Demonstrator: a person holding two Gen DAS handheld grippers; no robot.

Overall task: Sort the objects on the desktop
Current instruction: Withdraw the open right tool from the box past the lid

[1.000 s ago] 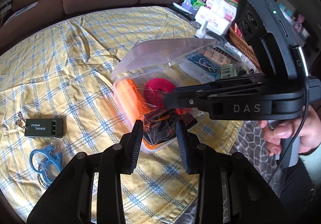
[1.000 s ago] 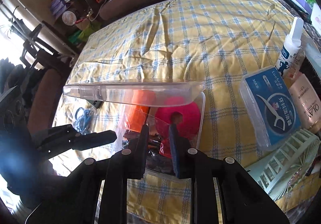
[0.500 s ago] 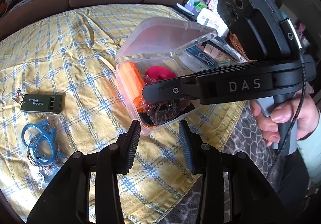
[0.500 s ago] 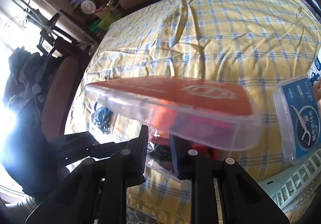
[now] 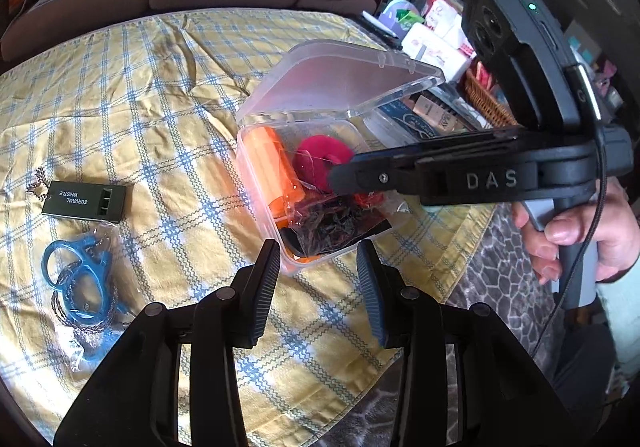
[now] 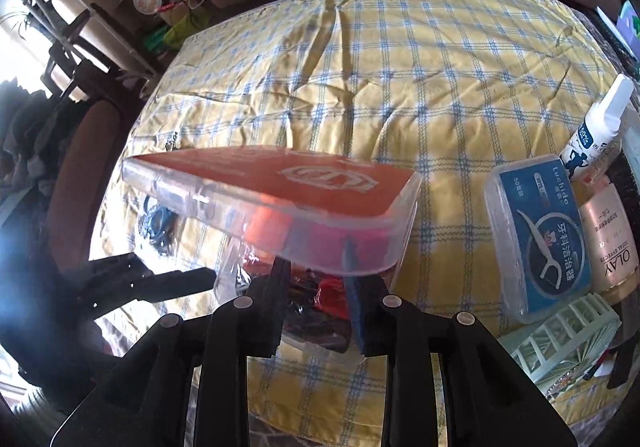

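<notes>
Inside clear box [image 5: 304, 183]: orange tube [image 5: 272, 167]

In the right wrist view the half-lowered lid [image 6: 280, 203] of the clear plastic box [image 5: 304, 183] covers most of what lies inside; only smears of orange and pink show through it. The right gripper [image 6: 316, 271] has its fingertips tucked under that lid, so whether they touch anything cannot be told. Glare washes out the left gripper [image 6: 176, 279] there. The Olay bottle [image 6: 612, 247] is partly hidden behind the floss-pick box [image 6: 540, 231].
</notes>
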